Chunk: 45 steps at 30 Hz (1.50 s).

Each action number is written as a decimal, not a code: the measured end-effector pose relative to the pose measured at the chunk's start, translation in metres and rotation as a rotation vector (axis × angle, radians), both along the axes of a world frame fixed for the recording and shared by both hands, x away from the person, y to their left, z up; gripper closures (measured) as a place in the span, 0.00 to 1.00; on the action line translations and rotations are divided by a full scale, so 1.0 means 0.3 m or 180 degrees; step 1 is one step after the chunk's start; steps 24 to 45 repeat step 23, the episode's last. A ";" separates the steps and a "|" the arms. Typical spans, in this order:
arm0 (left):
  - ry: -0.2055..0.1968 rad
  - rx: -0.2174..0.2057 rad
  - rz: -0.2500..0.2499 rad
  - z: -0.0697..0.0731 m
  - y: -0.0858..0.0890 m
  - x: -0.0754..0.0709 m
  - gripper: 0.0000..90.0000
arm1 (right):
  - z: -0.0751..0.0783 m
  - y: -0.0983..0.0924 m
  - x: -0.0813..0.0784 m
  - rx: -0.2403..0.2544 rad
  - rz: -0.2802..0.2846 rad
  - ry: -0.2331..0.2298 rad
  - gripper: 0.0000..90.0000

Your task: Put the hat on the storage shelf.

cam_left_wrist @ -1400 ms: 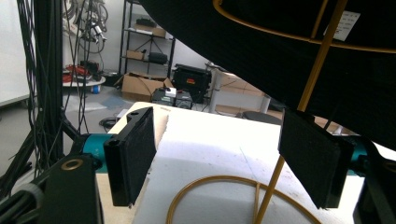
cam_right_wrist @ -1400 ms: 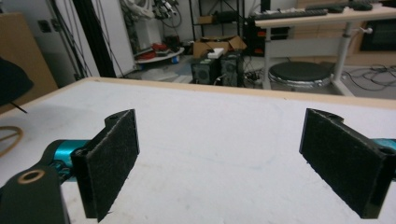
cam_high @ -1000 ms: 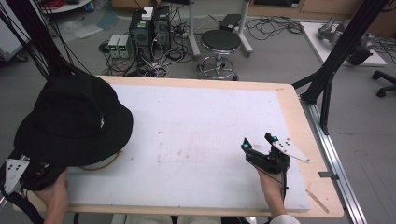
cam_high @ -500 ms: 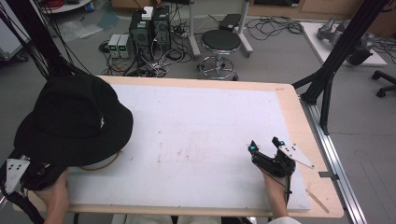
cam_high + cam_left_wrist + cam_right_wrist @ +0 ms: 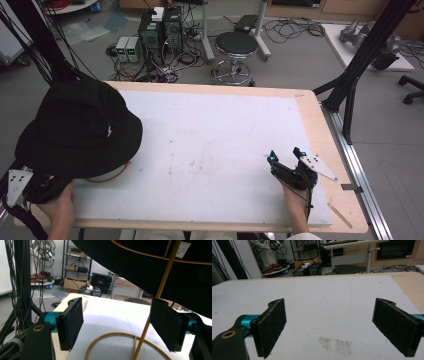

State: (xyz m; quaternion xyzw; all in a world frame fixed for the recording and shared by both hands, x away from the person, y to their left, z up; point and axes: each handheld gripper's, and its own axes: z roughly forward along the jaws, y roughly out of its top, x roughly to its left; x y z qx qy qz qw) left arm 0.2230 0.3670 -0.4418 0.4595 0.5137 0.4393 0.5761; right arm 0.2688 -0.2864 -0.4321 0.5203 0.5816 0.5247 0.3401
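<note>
Rightward and nearer slid the right gripper [image 5: 286, 156] on the bench [image 5: 215, 145] — fingers wide; left gripper [image 5: 120, 322] fingers wide too — under a black hat [image 5: 80, 127].

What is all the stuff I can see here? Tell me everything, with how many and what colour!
hat: one, black, on a stand at the table's left side
hat stand: one, yellow wire, ring base on the mat with an upright rod under the hat
mat: one, white, covering most of the table
table: one, light wood, bare strip on its right
stool: one, black round seat, on the floor beyond the table
computer boxes: two, dark, on the floor among cables
left claw: one, black pads, open, by the stand's rod
right claw: one, black pads, open, over the mat's right part
hands: two, at the table's near edge
</note>
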 end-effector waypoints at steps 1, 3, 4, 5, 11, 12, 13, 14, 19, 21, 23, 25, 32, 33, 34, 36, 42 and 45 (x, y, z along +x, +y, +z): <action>-0.0003 0.0003 -0.0001 0.001 0.000 -0.001 0.31 | -0.001 -0.001 0.000 -0.0004 -0.0002 0.0000 0.12; -0.0004 -0.0002 -0.0007 0.001 -0.003 0.000 0.31 | -0.002 -0.001 0.000 0.0001 -0.0001 0.0007 0.12; -0.0006 -0.0008 -0.0004 0.001 -0.004 0.000 0.31 | -0.003 -0.001 0.000 -0.0008 -0.0001 0.0012 0.12; 0.0003 0.0003 -0.0005 0.001 -0.003 0.000 0.31 | -0.004 -0.001 0.001 -0.0009 0.0000 0.0013 0.12; 0.0013 -0.0003 -0.0001 -0.001 0.001 0.000 0.31 | -0.010 0.001 0.003 -0.0017 0.0013 0.0055 0.12; 0.0013 -0.0004 -0.0001 -0.001 0.001 0.000 0.31 | -0.010 0.001 0.003 -0.0016 0.0011 0.0056 0.12; 0.0016 -0.0006 0.0000 -0.001 0.001 0.000 0.31 | -0.011 0.000 0.002 -0.0010 0.0013 0.0062 0.12; 0.0018 -0.0010 -0.0002 -0.001 0.001 0.000 0.31 | -0.012 0.000 0.002 -0.0015 0.0013 0.0062 0.12; 0.0012 -0.0028 -0.0002 -0.001 0.000 0.000 0.31 | -0.017 0.001 0.007 -0.0020 0.0008 0.0088 0.12; 0.0014 -0.0029 -0.0001 -0.001 0.001 0.001 0.31 | -0.018 0.004 0.006 -0.0026 0.0006 0.0105 0.12; 0.0015 -0.0034 -0.0002 -0.002 0.002 0.001 0.31 | -0.019 0.005 0.006 -0.0040 0.0001 0.0104 0.12; 0.0015 -0.0034 -0.0002 -0.002 0.002 0.001 0.31 | -0.019 0.005 0.006 -0.0040 0.0001 0.0104 0.12; 0.0015 -0.0034 -0.0002 -0.002 0.002 0.001 0.31 | -0.019 0.005 0.006 -0.0040 0.0001 0.0104 0.12; 0.0015 -0.0034 -0.0002 -0.002 0.002 0.001 0.31 | -0.019 0.005 0.006 -0.0040 0.0001 0.0104 0.12; 0.0015 -0.0034 -0.0002 -0.002 0.002 0.001 0.31 | -0.019 0.005 0.006 -0.0040 0.0001 0.0104 0.12; 0.0015 -0.0034 -0.0002 -0.002 0.002 0.001 0.31 | -0.019 0.005 0.006 -0.0040 0.0001 0.0104 0.12; 0.0015 -0.0034 -0.0002 -0.002 0.002 0.001 0.31 | -0.019 0.005 0.006 -0.0040 0.0001 0.0104 0.12; 0.0015 -0.0034 -0.0002 -0.002 0.002 0.001 0.31 | -0.019 0.005 0.006 -0.0040 0.0001 0.0104 0.12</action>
